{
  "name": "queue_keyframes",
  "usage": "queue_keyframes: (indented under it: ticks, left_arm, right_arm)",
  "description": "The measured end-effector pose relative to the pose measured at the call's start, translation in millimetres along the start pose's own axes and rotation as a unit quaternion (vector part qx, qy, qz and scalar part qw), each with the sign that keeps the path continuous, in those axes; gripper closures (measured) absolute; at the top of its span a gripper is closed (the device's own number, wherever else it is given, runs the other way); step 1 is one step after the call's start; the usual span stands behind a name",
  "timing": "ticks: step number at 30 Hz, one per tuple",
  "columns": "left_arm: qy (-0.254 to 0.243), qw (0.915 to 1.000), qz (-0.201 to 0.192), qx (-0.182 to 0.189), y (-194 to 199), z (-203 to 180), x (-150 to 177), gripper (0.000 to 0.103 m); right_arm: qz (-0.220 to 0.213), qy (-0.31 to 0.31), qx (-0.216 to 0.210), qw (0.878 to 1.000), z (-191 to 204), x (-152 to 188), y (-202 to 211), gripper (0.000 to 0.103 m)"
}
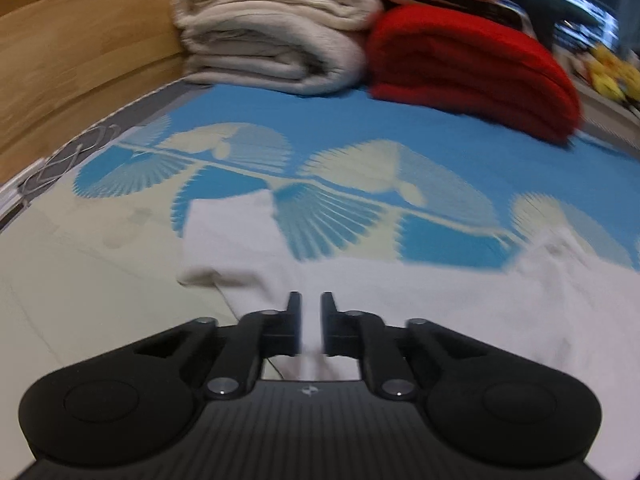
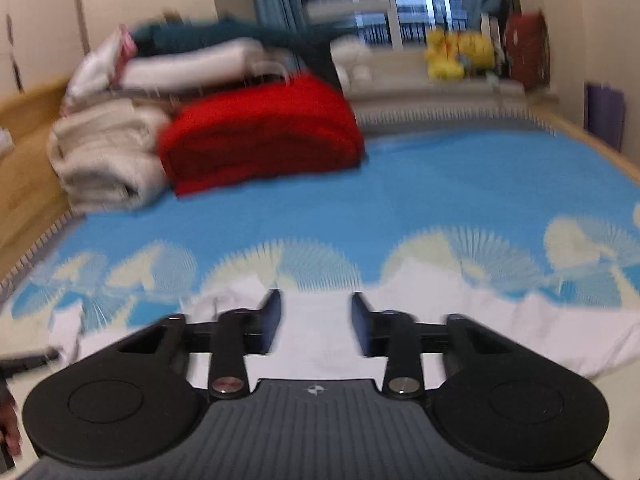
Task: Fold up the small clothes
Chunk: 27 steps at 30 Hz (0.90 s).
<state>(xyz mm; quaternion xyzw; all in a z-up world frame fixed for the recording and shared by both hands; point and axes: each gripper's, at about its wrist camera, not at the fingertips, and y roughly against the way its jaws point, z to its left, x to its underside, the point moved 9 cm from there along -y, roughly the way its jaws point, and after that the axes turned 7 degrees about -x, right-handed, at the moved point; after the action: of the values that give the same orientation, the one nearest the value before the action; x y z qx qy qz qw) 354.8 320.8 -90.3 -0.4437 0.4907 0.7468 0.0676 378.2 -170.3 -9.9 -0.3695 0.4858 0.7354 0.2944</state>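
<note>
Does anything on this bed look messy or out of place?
Only the white garment near the front of the blue bedspread: it lies spread out and rumpled with an uneven edge, not yet folded. The red blanket and beige blanket behind are neatly folded.

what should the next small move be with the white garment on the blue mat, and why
Probably draw the left gripper over to start a fold. Its jaws look nearly shut with white cloth between them, so it seems to hold the white garment. The right gripper stands open above it, and the garment lies spread on the blue patterned mat.
</note>
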Motion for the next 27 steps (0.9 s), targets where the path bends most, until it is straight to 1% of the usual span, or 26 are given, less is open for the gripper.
queue_keyframes:
  ticks: [3, 5, 7, 9, 10, 11, 13, 14, 16, 18, 19, 20, 22, 24, 26, 27]
  left_arm:
    - [0.027, 0.9993, -0.005, -0.026, -28, 14, -21, 0.095]
    - [0.051, 0.9984, 0.003, -0.025, -48, 20, -32, 0.092]
    - [0.072, 0.9971, 0.014, -0.019, -69, 22, -40, 0.090]
    - [0.080, 0.9964, 0.017, -0.021, -88, 22, -48, 0.082]
    - [0.081, 0.9963, 0.018, -0.023, -95, 21, -50, 0.073]
    - [0.081, 0.9961, 0.023, -0.026, -105, 21, -51, 0.061]
    - [0.089, 0.9949, 0.036, -0.030, -122, 19, -52, 0.051]
    - [0.095, 0.9941, 0.044, -0.027, -129, 18, -52, 0.049]
    - [0.095, 0.9932, 0.061, -0.028, -143, 15, -49, 0.049]
    - [0.076, 0.9939, 0.071, -0.035, -152, 10, -45, 0.050]
    - [0.061, 0.9947, 0.072, -0.042, -155, 8, -42, 0.055]
    - [0.045, 0.9956, 0.066, -0.050, -153, 7, -40, 0.071]
    - [0.011, 0.9957, 0.062, -0.068, -150, 7, -40, 0.099]
    - [0.005, 0.9955, 0.054, -0.078, -140, 12, -46, 0.100]
    - [0.007, 0.9955, 0.040, -0.085, -118, 18, -58, 0.100]
    - [0.018, 0.9959, 0.031, -0.084, -101, 21, -66, 0.100]
  right_arm:
    - [0.001, 0.010, -0.004, 1.000, 8, -1, -17, 0.091]
    - [0.006, 0.028, -0.003, 1.000, 12, 0, -28, 0.091]
    - [0.027, 0.027, -0.015, 0.999, 15, 4, -40, 0.090]
    - [0.041, 0.022, -0.027, 0.999, 18, 9, -49, 0.090]
    - [0.047, 0.024, -0.026, 0.998, 17, 12, -52, 0.090]
    - [0.054, 0.027, -0.025, 0.998, 17, 16, -55, 0.090]
    - [0.067, 0.031, -0.025, 0.997, 17, 23, -60, 0.090]
    - [0.075, 0.031, -0.023, 0.996, 17, 26, -64, 0.090]
    - [0.088, 0.028, -0.024, 0.995, 16, 32, -69, 0.090]
    - [0.098, 0.025, -0.027, 0.995, 17, 38, -72, 0.090]
    - [0.102, 0.027, -0.028, 0.994, 18, 40, -74, 0.090]
    - [0.105, 0.030, -0.026, 0.994, 20, 43, -75, 0.090]
    - [0.112, 0.033, -0.024, 0.993, 22, 47, -77, 0.090]
    - [0.115, 0.033, -0.025, 0.993, 25, 48, -78, 0.090]
    - [0.115, 0.032, -0.024, 0.993, 27, 47, -76, 0.090]
    - [0.115, 0.031, -0.024, 0.993, 28, 47, -75, 0.090]
